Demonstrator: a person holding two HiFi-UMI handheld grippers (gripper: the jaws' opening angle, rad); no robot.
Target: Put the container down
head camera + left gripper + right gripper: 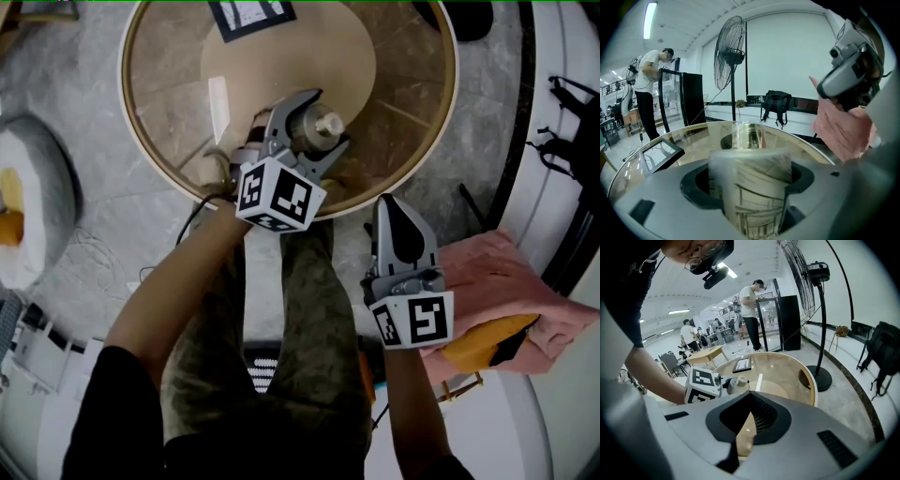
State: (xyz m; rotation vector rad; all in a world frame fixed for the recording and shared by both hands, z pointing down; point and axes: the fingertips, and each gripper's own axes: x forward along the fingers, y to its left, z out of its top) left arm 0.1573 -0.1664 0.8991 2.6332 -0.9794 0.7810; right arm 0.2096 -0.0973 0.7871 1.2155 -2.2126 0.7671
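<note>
Translucent cylindrical container in left claw

**Setting.** A large open hall served as a laboratory or recording workspace. Strip lights ran along a high white ceiling. A pedestal fan and a tall black cabinet stood on the grey stone floor. One person stood at a frame beside the cabinet, while others gathered farther off among tables and chairs. Loose cables trailed over the floor near a round glass table, and a backpack sat by the wall.
</note>
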